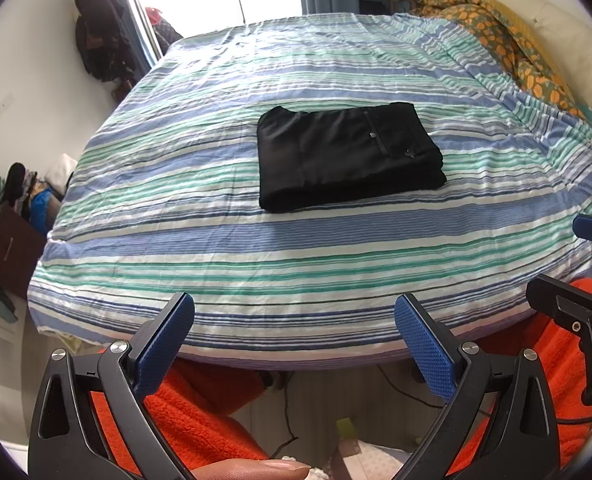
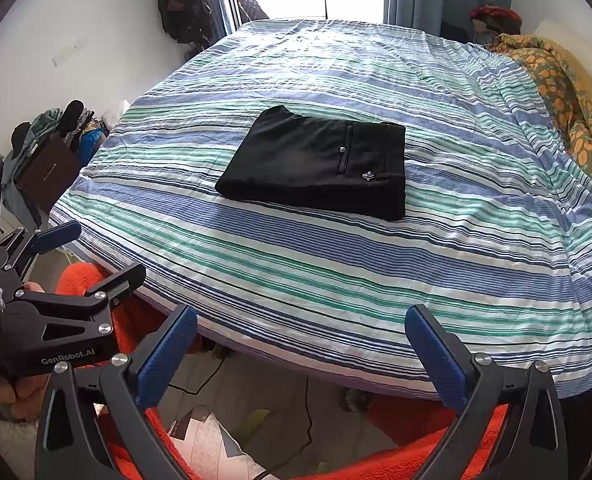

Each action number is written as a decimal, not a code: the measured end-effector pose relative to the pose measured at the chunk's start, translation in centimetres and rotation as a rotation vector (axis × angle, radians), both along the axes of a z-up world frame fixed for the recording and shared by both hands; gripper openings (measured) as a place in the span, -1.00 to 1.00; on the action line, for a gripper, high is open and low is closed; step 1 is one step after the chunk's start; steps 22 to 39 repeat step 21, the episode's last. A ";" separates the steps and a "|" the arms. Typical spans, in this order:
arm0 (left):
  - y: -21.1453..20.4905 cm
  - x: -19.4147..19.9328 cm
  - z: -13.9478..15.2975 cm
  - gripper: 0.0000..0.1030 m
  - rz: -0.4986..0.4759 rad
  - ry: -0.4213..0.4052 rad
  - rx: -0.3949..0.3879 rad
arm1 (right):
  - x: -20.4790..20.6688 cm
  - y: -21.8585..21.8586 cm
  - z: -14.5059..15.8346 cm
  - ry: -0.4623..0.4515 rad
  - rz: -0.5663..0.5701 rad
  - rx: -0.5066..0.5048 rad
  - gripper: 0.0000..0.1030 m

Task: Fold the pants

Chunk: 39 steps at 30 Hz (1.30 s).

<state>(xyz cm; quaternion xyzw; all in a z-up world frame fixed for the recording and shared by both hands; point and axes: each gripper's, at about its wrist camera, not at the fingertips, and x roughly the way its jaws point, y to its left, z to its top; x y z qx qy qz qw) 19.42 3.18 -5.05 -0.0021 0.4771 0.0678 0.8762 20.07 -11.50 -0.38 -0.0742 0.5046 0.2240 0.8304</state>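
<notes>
1. At the far left, beside the bed, a heap of clothes and a brown box point(image 1: 10, 252) sit on the floor against the wall, well apart from the work.
2. The left gripper point(image 1: 294, 344) hangs off the near edge of the bed, its blue pads point(image 1: 164, 346) wide apart and holding nothing; a thumb point(image 1: 256, 469) shows beneath it.
3. The black pants point(image 1: 347, 156) lie near the middle of the striped bedsheet point(image 1: 216, 248), already folded into a compact rectangular stack, with a buttoned back pocket point(image 2: 345, 154) and a small silver emblem point(image 2: 369, 176) facing up, towards the waistband edge at the right.
4. The pants look like soft woven cloth, light and limp, with several layers that could slide over one another. By my judgement, any further lift is best taken at the thick folded edge on the left, pinching all layers at once, with the other gripper at the waistband side so that the stack does not sag open.
5. The right gripper point(image 2: 301, 350) also hovers off the near edge, its pads spread and empty.
6. At the far right, an orange-flowered quilt point(image 1: 507, 40) is bunched along the bed's edge, clear of the pants.
7. The folding looks finished, or nearly so.
</notes>
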 end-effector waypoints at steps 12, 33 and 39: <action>-0.3 0.0 -0.2 0.95 0.002 0.006 -0.003 | -0.2 0.3 -0.1 0.008 0.004 -0.003 0.99; -0.3 -0.1 -0.3 0.94 -0.005 0.002 -0.008 | -0.2 0.3 -0.3 0.011 0.003 0.005 0.99; -0.3 -0.1 -0.3 0.94 -0.005 0.002 -0.008 | -0.2 0.3 -0.3 0.011 0.003 0.005 0.99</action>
